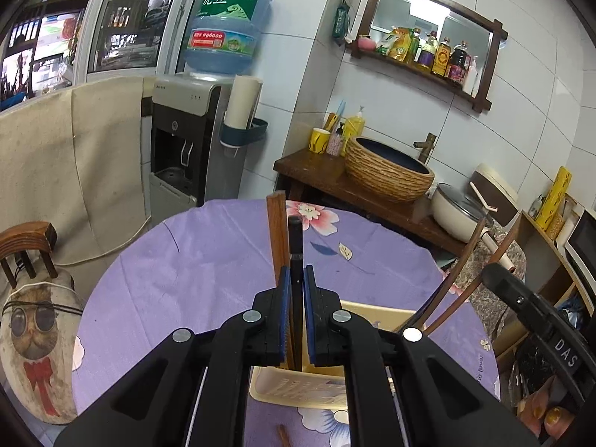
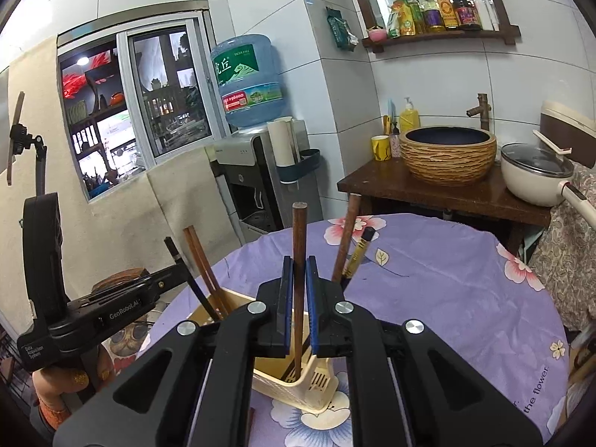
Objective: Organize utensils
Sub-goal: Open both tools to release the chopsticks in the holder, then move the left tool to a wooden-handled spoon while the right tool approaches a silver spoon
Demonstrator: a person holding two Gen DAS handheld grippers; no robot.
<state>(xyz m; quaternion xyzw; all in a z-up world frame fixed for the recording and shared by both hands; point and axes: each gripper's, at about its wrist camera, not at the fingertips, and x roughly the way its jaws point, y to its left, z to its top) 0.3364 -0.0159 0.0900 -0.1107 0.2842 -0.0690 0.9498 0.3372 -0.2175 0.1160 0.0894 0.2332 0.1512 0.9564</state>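
Over the cream holder at six o'clock on the tabletop — left claw clamps a black utensil, right claw a wooden handle — lower both vertically before releasing.

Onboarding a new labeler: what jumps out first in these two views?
Both grippers are clamped on utensils over the cream holder on the purple floral tablecloth: the left gripper pinches a black stick, the right gripper a brown stick. Behind, the blue water jug sits on its dispenser by the window, and a woven basin stands on the dark side table at the right.
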